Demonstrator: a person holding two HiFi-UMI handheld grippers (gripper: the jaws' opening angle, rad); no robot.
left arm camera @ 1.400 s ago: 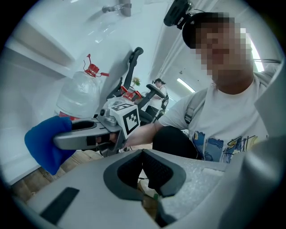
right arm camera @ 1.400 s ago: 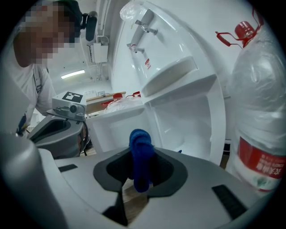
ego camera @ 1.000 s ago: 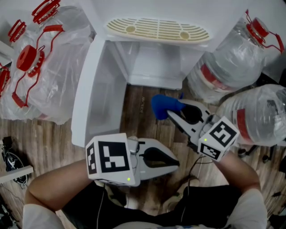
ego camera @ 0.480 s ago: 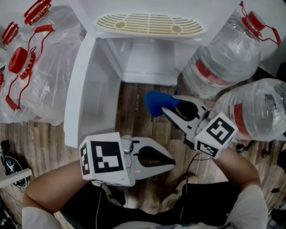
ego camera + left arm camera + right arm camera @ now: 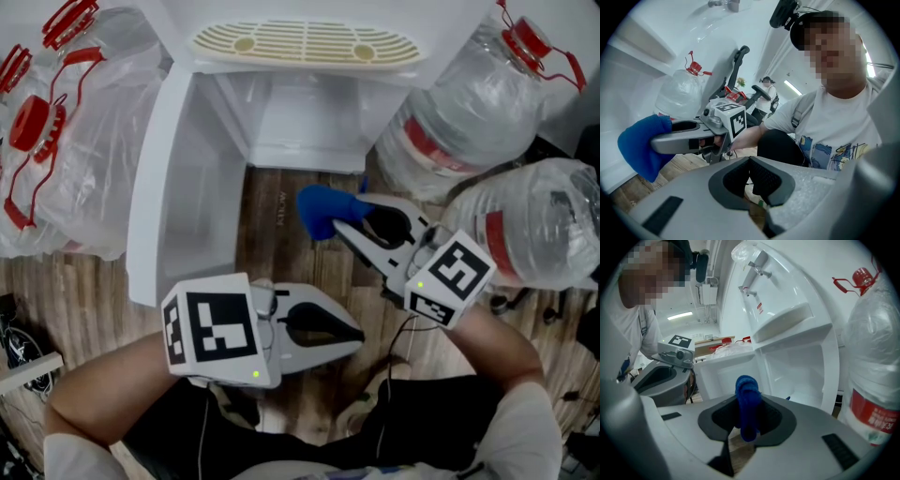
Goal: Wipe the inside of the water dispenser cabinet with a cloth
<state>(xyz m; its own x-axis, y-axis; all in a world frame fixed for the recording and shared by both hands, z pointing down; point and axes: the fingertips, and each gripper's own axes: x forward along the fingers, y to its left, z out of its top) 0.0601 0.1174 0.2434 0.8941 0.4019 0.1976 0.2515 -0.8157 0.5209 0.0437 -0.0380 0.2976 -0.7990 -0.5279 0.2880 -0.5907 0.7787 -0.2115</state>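
The white water dispenser cabinet (image 5: pixel 281 127) stands open at the top of the head view, its door (image 5: pixel 178 192) swung out to the left. My right gripper (image 5: pixel 345 228) is shut on a blue cloth (image 5: pixel 323 211), held over the wooden floor just in front of the cabinet opening. In the right gripper view the blue cloth (image 5: pixel 748 404) is pinched between the jaws, with the cabinet interior (image 5: pixel 797 369) ahead. My left gripper (image 5: pixel 354 331) is shut and holds nothing, lower and nearer to me. The left gripper view shows the cloth (image 5: pixel 643 145) and the right gripper from the side.
Large water bottles (image 5: pixel 473 122) crowd the right of the cabinet, one more (image 5: pixel 544 230) by my right arm. Bagged bottles with red caps (image 5: pixel 66 141) lie to the left. A cream drip tray grille (image 5: pixel 305 42) sits above the opening.
My right gripper with the cloth has shifted slightly left and toward the cabinet. The left gripper has barely moved.
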